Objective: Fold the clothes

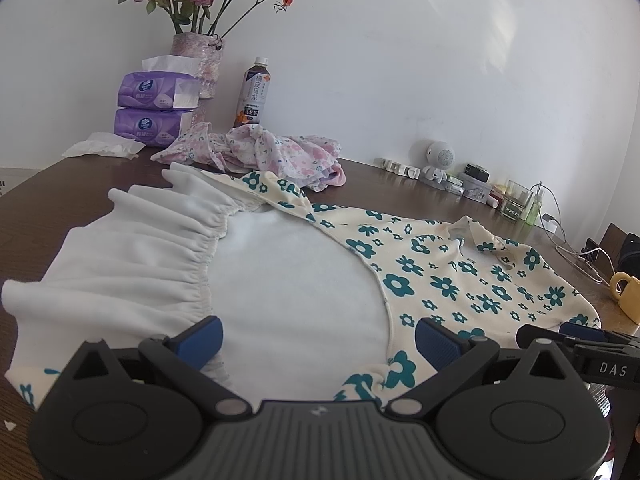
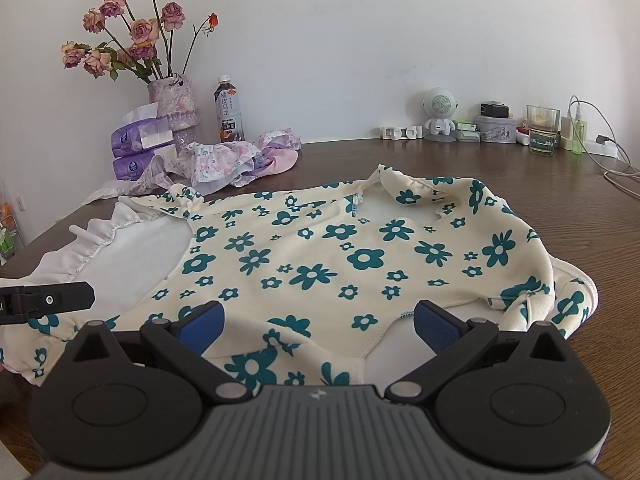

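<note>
Cream fleece garment with teal flower print (image 2: 320,256) lies spread flat on dark brown wooden table (image 2: 460,164), white inner lining and gathered white ruffle hem (image 1: 132,256) turned out on its left side, neck opening toward the far right in the right wrist view. Near edge of the garment is bunched just in front of both grippers.

Left gripper (image 1: 318,340), black frame with blue padded fingers, is spread wide apart, holding nothing; white lining and part of the flower print sit between and below the fingers. Contact with the cloth cannot be told. Right gripper (image 2: 318,324), same build, also spread wide, nothing pinched, hovering over the garment's near hem. Each gripper's tip shows at the edge of the other's view, so they are side by side and close.

Behind the garment: crumpled pink floral cloth pile (image 1: 264,152), two stacked purple tissue packs (image 1: 154,108), brown tea bottle with white cap (image 1: 254,92), mottled vase of dried pink roses (image 2: 174,112). Along the back wall: small white robot-shaped speaker (image 2: 440,114), clear glass (image 2: 542,130), white cables (image 2: 612,160). Yellow mug (image 1: 626,290) at far right of the left wrist view.
</note>
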Motion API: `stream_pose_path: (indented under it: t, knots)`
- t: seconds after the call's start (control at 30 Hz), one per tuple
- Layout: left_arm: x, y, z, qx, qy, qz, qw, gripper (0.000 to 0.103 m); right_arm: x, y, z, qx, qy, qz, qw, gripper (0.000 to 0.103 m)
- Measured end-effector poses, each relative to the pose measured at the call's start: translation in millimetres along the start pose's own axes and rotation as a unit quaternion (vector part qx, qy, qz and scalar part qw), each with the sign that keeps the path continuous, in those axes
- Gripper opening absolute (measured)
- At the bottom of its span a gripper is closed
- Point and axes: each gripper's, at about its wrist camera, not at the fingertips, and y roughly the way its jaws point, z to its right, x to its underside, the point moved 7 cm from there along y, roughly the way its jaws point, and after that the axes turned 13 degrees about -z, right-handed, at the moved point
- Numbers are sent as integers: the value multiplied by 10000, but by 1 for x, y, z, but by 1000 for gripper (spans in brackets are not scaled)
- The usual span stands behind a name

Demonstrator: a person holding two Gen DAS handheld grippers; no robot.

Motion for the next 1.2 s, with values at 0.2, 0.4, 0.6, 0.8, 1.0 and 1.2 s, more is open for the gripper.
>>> stream_pose_path:
  t: [0.2,0.4,0.6,0.8,1.0,1.2]
  knots:
    - [0,0,0,-1,0,0,10000,103,0,0,0,3,-2,3,10000,103]
    - [0,0,0,10,-9,7,10000,103,0,0,-1,7,1,16,10000,103]
    - [0,0,0,18,-18,15,10000,103,0,0,0,-28,4,10,10000,103]
    - [0,0,-1,23,-19,13,10000,103,0,0,0,-113,-3,-19,9999,103]
    - [0,-1,-2,91,-80,45,9999,103,0,1,-1,-258,-11,-48,9997,103]
    - [0,-2,-3,141,-122,67,9998,103,0,0,-2,-302,-42,-14,9995,103]
